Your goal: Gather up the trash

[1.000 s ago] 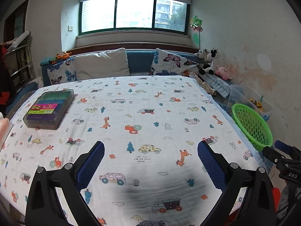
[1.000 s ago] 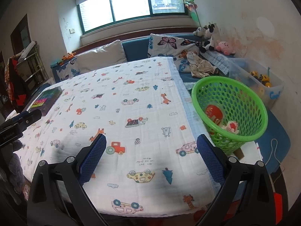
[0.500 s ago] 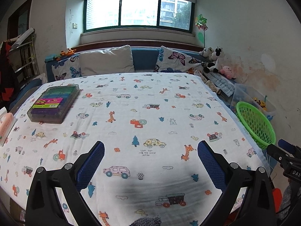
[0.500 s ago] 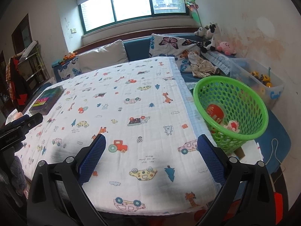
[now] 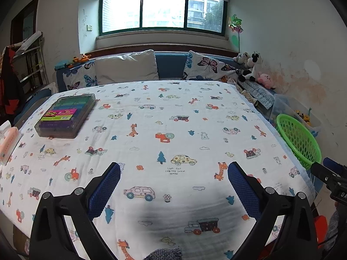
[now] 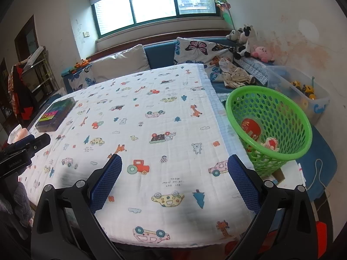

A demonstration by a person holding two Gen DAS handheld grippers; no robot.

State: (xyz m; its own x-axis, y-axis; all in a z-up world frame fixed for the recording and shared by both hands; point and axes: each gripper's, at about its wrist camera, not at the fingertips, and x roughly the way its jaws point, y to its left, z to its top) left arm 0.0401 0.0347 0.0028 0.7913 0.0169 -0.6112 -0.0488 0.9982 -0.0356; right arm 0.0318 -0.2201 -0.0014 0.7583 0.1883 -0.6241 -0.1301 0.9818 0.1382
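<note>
Far left edge: pink packet lying at the table's rim, partly cut off.
Left of table: flat clear box of coloured items, resting on the printed cloth, well apart from both tools.
Left gripper: fingers spread wide, holding nothing, hovering above the near part of the cloth.
Middle of table: bare cloth with cars, giraffes and trees; no loose rubbish visible anywhere on it.
Right gripper: fingers spread wide, empty, hovering over the near right part of the table, basket just beyond its right finger.
Right of table: green basket tilted beside the table edge, holding a red round wrapper and a small crumpled white-and-red scrap.
Far right: clear tub of toy vehicles against the wall.
Change over the last second: both views drawn back and slightly higher, more of the table in sight; fingers as wide as before; basket contents unmoved.
Meaning for the task: rubbish apparently all in the basket already; collecting likely finished, or only a last check of the table left.
</note>
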